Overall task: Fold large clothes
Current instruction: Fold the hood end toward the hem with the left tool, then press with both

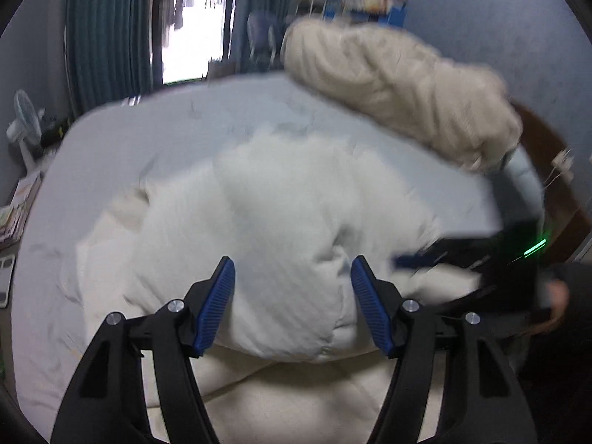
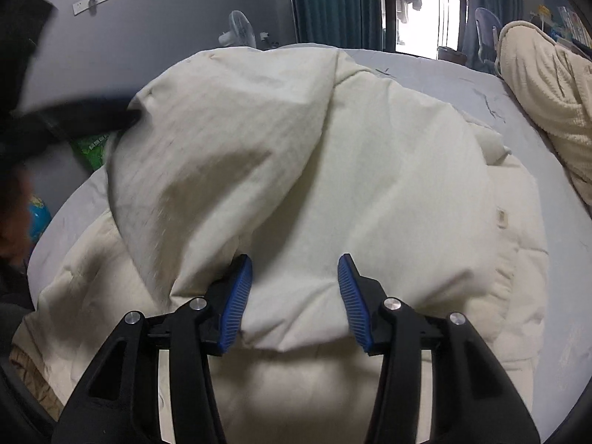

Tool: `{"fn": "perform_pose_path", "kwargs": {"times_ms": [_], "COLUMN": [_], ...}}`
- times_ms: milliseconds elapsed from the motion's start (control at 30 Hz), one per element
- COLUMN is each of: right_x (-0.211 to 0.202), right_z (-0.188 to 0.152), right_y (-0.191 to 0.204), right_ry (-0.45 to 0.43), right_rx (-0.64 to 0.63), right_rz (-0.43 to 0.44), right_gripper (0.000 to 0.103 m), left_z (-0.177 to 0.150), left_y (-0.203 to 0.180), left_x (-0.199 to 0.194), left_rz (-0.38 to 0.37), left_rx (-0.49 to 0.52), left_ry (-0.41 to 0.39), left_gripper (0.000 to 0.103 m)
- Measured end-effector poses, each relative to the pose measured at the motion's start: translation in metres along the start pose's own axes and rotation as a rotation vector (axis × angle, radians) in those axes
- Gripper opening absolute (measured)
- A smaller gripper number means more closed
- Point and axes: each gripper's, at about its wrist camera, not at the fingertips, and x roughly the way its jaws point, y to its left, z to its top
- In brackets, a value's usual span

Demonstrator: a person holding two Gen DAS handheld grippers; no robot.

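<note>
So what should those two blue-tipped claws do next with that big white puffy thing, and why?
Probably close both. The left gripper and right gripper each stand open with a fold of the white padded garment bulging between their pads, so neither has a hold to lift it off the bed.

1. No text, brand, number or sign is legible in either view.
2. A small tag (image 2: pixel 501 218) on the cream garment (image 2: pixel 333 170), ahead and right of the right gripper, is too small to read.

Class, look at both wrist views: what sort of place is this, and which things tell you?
Most likely a bedroom at home: a bed with a pale grey sheet, teal curtains beside a bright window, and a standing fan by the wall.
</note>
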Motion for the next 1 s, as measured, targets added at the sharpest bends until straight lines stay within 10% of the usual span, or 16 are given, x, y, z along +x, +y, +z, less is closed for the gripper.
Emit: {"fn": "perform_pose_path", "kwargs": {"times_ms": [167, 600, 1000], "right_x": [-0.029, 0.044, -0.002], "right_z": [0.003, -0.02, -0.022], "right_y": [-0.01, -0.024, -0.02], "right_ry": [-0.104, 0.013, -0.046], "right_rx": [-0.039, -0.124, 0.031], "right_rz": [-0.095, -0.258, -0.165], "right_gripper": [0.059, 0.062, 0.07], "left_z": [-0.034, -0.061, -0.066], "left_y": [0.008, 0.009, 0.004], "left_x": [0.036, 0.078, 0.06], "left_rz": [0.068, 0.146, 0.182], "left_rx": [0.027, 0.125, 0.073], "left_ry": [0.081, 0.088, 0.086], "left_gripper": [0.062, 0.062, 0.062]}}
